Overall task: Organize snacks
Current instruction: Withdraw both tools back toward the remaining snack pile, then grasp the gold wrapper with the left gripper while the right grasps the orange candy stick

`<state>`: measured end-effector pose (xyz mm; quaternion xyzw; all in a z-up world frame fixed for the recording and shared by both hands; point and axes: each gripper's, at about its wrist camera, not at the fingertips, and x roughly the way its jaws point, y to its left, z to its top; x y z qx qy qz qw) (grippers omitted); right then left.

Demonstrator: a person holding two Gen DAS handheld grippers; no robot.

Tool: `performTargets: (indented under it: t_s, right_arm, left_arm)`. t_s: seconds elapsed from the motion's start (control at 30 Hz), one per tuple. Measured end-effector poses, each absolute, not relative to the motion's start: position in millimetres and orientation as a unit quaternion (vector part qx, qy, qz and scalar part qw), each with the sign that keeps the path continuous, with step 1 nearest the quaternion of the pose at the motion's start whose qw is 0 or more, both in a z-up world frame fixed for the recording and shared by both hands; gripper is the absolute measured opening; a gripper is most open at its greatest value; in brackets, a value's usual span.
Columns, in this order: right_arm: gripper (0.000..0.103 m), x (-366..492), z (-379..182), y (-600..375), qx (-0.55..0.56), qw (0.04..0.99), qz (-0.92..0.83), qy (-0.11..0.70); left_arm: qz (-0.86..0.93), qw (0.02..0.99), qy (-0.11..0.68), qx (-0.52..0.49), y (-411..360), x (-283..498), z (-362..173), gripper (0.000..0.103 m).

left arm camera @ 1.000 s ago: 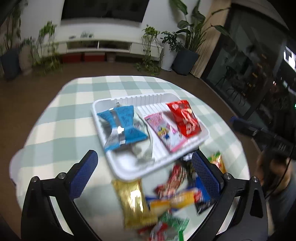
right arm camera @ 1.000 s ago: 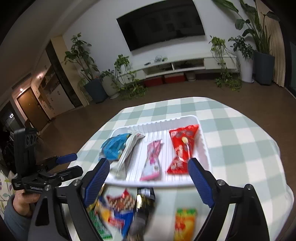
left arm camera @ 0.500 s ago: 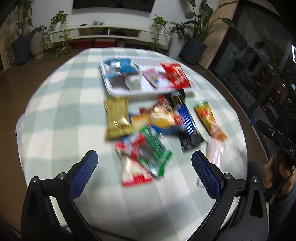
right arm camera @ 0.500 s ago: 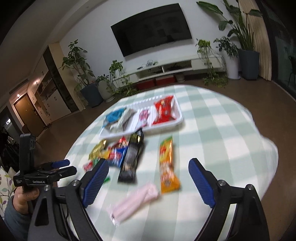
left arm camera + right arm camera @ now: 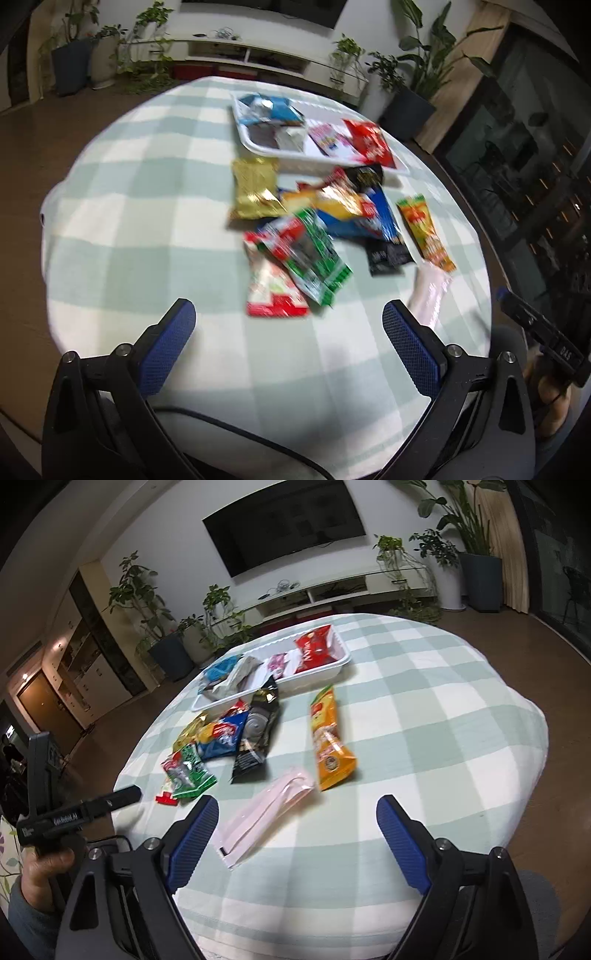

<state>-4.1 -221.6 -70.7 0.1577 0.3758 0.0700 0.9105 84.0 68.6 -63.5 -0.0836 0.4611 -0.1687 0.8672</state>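
Note:
A white tray (image 5: 260,147) (image 5: 325,670) at the far side of the table holds blue, grey, pink and red snack packs. In front of it lie several loose packs: a gold one (image 5: 254,188), a green one (image 5: 314,258), a red-and-white one (image 5: 271,291), a black one (image 5: 256,731), an orange one (image 5: 328,738) and a pale pink one (image 5: 266,816). My left gripper (image 5: 288,317) is open and empty above the table's near edge, short of the red-and-white pack. My right gripper (image 5: 297,816) is open and empty, with the pink pack lying ahead between its fingers.
The round table has a green-and-white checked cloth (image 5: 424,709). A hand (image 5: 44,867) holds the left gripper's black handle at the left of the right wrist view. Potted plants (image 5: 476,554), a low TV stand (image 5: 332,590) and brown floor surround the table.
Both grippers have pulled back from the tray toward the table's near edge, so the whole pile of loose packs is now in view. Both stay open and empty.

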Motion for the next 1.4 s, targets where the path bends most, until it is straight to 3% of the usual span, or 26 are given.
performTargets:
  t_s: [0.2, 0.3, 0.4, 0.6, 0.8, 0.9, 0.93, 1.4]
  right_arm:
    - [0.088, -0.5, -77.2, -225.0, 0.162, 0.907, 0.066, 0.384]
    - [0.086, 1.8, -79.7, -224.4, 0.158, 0.906, 0.067, 0.387]
    - [0.084, 3.5, -80.5, -225.7, 0.156, 0.905, 0.066, 0.390]
    - [0.081, 6.1, -84.2, -230.9, 0.161, 0.903, 0.063, 0.393]
    - [0.078, 9.7, -88.6, -230.1, 0.164, 0.899, 0.066, 0.399]
    - [0.077, 9.8, -89.2, -225.5, 0.158, 0.899, 0.072, 0.402]
    - [0.076, 10.2, -89.3, -225.4, 0.159, 0.899, 0.072, 0.403]
    - [0.074, 14.3, -85.1, -223.3, 0.147, 0.901, 0.070, 0.401]
  left_arm:
    - [-0.149, 0.870, 0.468, -0.044, 65.0, 136.6, -47.7, 0.101]
    - [-0.143, 0.867, 0.477, -0.025, 56.2, 171.6, -42.3, 0.095]
    - [-0.142, 0.855, 0.499, 0.002, 44.2, 206.1, -46.0, 0.082]
    - [-0.126, 0.831, 0.541, 0.028, 39.4, 252.9, -74.4, 0.065]
    - [-0.134, 0.819, 0.557, 0.030, 35.0, 265.5, -94.2, 0.057]
    - [-0.135, 0.819, 0.557, 0.031, 34.3, 268.3, -97.2, 0.037]
    - [-0.134, 0.819, 0.557, 0.034, 33.8, 267.5, -97.7, 0.034]
    - [-0.152, 0.825, 0.543, 0.041, 39.8, 247.2, -94.2, 0.033]
